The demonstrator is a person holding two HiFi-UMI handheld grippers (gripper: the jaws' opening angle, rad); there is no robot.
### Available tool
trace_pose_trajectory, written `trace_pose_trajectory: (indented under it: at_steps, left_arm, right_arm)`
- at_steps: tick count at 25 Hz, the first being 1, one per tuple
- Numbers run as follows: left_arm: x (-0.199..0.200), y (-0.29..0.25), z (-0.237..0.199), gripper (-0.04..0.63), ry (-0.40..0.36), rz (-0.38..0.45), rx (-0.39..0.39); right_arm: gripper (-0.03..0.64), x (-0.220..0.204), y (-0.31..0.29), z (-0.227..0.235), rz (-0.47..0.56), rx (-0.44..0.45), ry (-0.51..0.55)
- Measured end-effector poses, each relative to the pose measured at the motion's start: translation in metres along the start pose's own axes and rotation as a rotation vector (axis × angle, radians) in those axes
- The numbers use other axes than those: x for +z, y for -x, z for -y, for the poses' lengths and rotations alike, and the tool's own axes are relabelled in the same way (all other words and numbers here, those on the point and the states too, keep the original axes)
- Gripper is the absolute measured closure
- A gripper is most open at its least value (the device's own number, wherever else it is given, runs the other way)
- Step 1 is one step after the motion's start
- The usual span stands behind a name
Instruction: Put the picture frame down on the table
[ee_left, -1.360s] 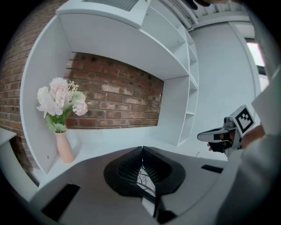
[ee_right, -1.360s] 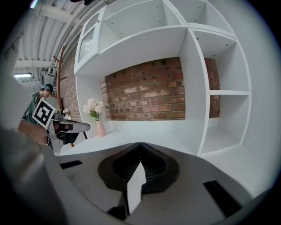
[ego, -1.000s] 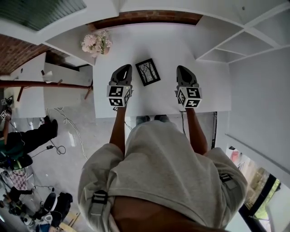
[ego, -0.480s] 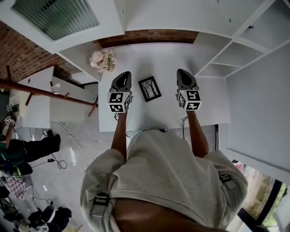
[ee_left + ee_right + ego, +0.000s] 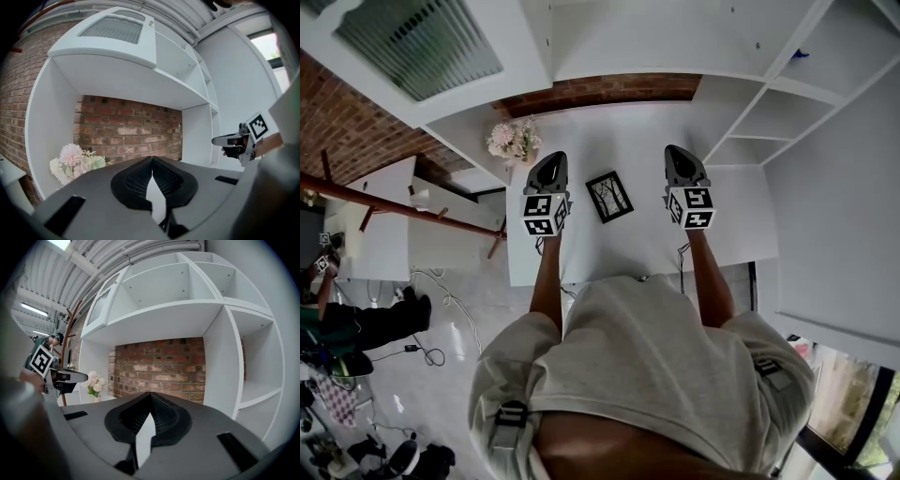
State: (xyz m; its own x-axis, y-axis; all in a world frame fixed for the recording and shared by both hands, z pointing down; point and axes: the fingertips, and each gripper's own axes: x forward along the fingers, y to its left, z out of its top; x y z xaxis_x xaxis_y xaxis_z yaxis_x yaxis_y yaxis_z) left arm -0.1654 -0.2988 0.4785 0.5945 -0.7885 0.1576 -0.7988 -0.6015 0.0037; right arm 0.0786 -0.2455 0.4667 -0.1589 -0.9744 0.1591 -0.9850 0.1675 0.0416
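Note:
A small black picture frame (image 5: pixel 608 196) with a tree drawing lies flat on the white table (image 5: pixel 628 244), between my two grippers. My left gripper (image 5: pixel 551 161) hovers to the frame's left, shut and empty; its tips (image 5: pixel 151 159) meet in the left gripper view. To the frame's right, my right gripper (image 5: pixel 678 156) is held level, also shut with nothing in it; its tips (image 5: pixel 151 394) touch in the right gripper view. Neither gripper touches the frame. The frame is out of sight in both gripper views.
A vase of pale flowers (image 5: pixel 512 141) stands at the table's back left corner. A brick wall (image 5: pixel 600 91) backs the table, with white shelving (image 5: pixel 778 112) on the right. A wooden coat stand (image 5: pixel 394 202) and another person (image 5: pixel 356 319) are off to the left.
Both grippers have risen above the table and stay shut. The frame lies where it was, though it shifts in the picture as the head camera tilts.

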Motion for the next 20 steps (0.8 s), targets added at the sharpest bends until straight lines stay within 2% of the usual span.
trace_pose_trajectory:
  at_steps: [20]
  left_arm:
    - [-0.006,0.001,0.008,0.580,-0.012,-0.018,-0.006]
  right_arm:
    - [0.592,-0.011,0.004,-0.006,-0.030,0.004,-0.009]
